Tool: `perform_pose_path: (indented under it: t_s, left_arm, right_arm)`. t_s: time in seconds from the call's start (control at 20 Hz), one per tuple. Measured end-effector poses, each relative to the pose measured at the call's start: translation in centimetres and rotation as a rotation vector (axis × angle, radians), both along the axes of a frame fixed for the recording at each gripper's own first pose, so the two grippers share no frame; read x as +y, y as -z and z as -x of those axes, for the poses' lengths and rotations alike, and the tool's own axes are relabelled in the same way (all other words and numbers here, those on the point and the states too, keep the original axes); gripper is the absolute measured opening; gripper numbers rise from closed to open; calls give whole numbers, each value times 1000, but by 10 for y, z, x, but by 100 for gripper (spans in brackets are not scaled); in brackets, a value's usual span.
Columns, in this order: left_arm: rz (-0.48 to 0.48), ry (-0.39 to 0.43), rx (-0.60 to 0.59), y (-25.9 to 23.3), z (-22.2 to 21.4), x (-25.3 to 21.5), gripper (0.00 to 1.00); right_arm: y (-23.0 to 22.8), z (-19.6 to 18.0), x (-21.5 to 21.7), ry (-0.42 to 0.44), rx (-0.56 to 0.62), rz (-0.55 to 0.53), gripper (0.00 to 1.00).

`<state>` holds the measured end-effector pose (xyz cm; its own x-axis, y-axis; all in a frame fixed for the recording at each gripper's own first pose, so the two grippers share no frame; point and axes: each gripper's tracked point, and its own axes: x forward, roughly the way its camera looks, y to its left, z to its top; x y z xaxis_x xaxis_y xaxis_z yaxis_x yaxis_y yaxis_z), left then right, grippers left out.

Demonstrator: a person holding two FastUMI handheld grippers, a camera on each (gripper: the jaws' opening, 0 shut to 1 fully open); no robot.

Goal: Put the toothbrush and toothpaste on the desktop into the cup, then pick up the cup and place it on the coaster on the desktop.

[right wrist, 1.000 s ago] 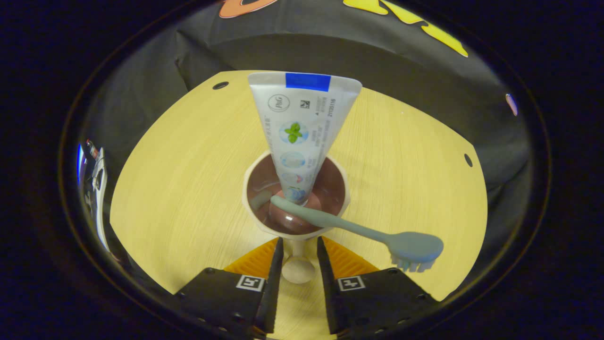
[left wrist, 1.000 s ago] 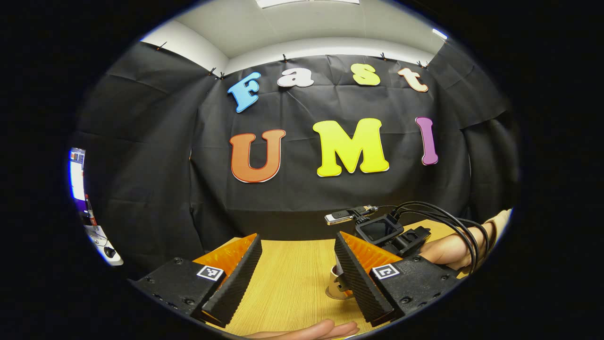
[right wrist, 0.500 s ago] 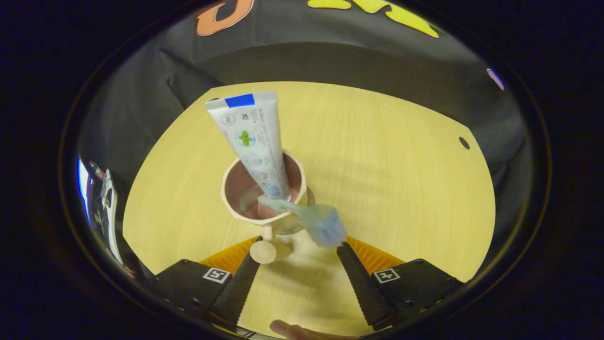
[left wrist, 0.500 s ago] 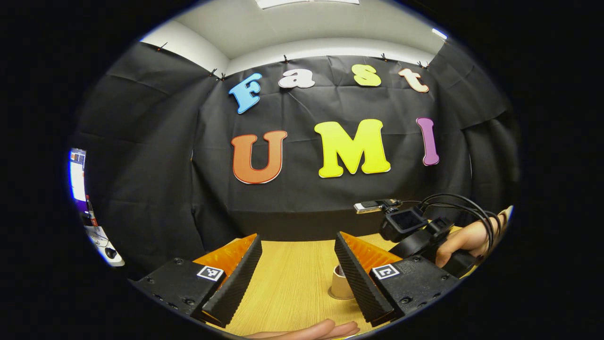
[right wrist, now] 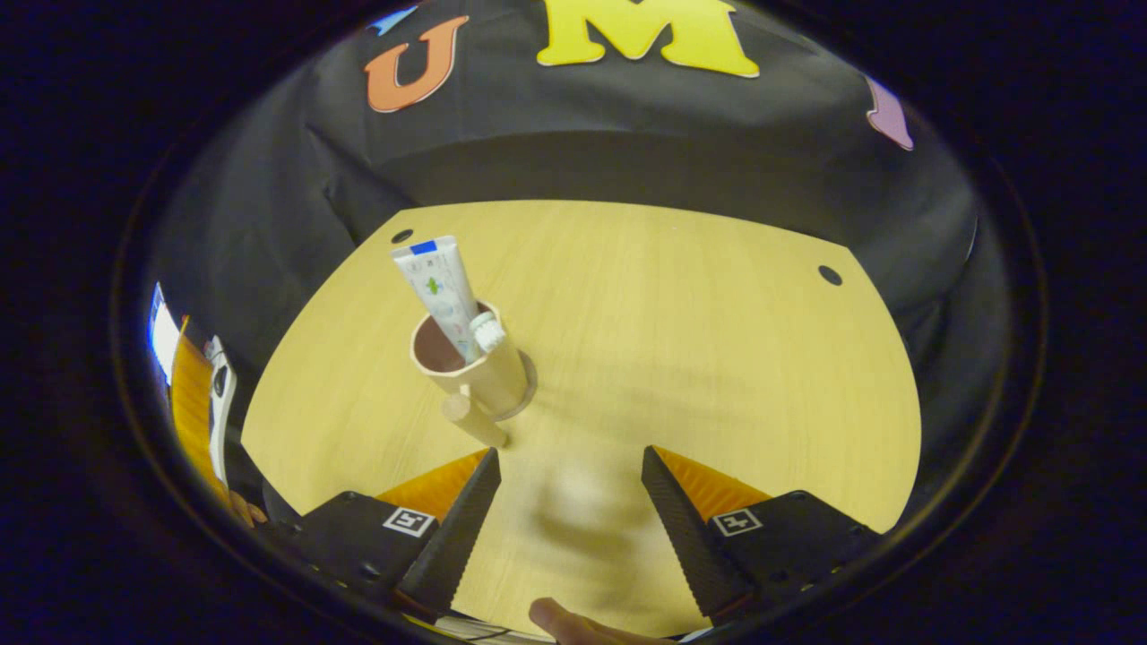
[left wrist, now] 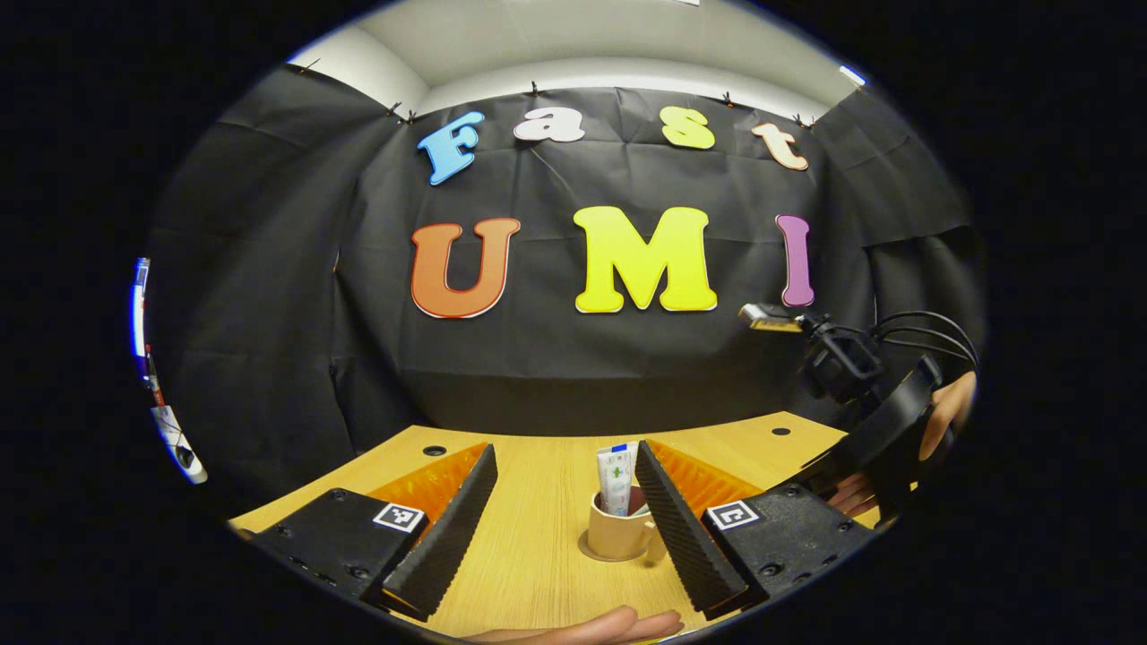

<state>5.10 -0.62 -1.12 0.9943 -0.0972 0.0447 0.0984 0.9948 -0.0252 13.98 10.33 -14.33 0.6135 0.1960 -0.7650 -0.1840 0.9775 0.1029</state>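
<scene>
Toothpaste (right wrist: 437, 291) stands upright in the cup (right wrist: 475, 372), its crimped end up and leaning toward the far left of the right gripper view, and the toothbrush (right wrist: 487, 332) sits in the same cup with its bristled head poking just over the rim. The cup rests on a round coaster (right wrist: 525, 391), whose edge shows as a thin ring at the cup's base, on the wooden worktop (right wrist: 699, 340). The cup's handle points toward the near edge of the worktop.

The right gripper (right wrist: 567, 497) hangs above the worktop with its fingers spread wide and nothing between them; the cup stands well apart from it, ahead and to the left. A fingertip (right wrist: 560, 620) shows at the bottom edge of that view.

In the left gripper view the left gripper (left wrist: 566, 502) is likewise spread wide and empty, low over the worktop (left wrist: 538, 564). The cup (left wrist: 616, 535) with the toothpaste (left wrist: 617, 477) shows between its fingers, farther off, on the coaster (left wrist: 591, 553). At the right of this view the right gripper's body (left wrist: 874, 421), with its camera and cables, is raised above the worktop, held by a hand (left wrist: 941, 423).
</scene>
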Motion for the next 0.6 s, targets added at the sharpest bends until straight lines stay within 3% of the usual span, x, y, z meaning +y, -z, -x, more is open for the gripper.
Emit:
perform_pose_path:
  t_s: [0.4, 0.6]
  left_arm:
    - [-68, 25, 40, 10, 6, -41, 99]
    - [-102, 29, 35, 11, 12, -59, 98]
  right_arm:
    - [-13, 26, -108, 136, -160, -32, 94]
    - [-25, 40, -148, 176, -310, 43, 94]
